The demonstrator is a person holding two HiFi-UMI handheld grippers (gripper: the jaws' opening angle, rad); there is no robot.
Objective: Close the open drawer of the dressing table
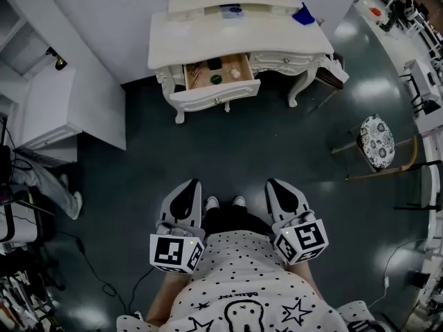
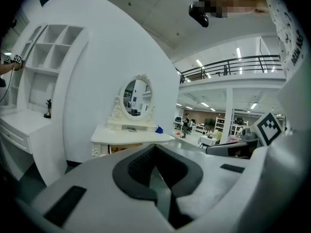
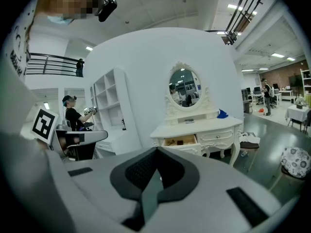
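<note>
The white dressing table (image 1: 208, 37) stands against the far wall, well ahead of me across the dark floor. Its left drawer (image 1: 216, 92) is pulled out and holds several small items. Both grippers hang low near my body, far from the table. My left gripper (image 1: 194, 182) is shut and empty, and so is my right gripper (image 1: 271, 182). In the right gripper view the open drawer (image 3: 181, 141) shows beyond the shut right gripper (image 3: 156, 149). In the left gripper view the table (image 2: 131, 136) stands past the left gripper (image 2: 154, 147).
A stool with a patterned cushion (image 1: 376, 140) stands right of the table, and a blue cloth (image 1: 303, 15) lies on the tabletop. A white shelf unit (image 1: 48, 109) fills the left side. Another person (image 3: 73, 114) stands there. Cables (image 1: 104, 282) trail on the floor at lower left.
</note>
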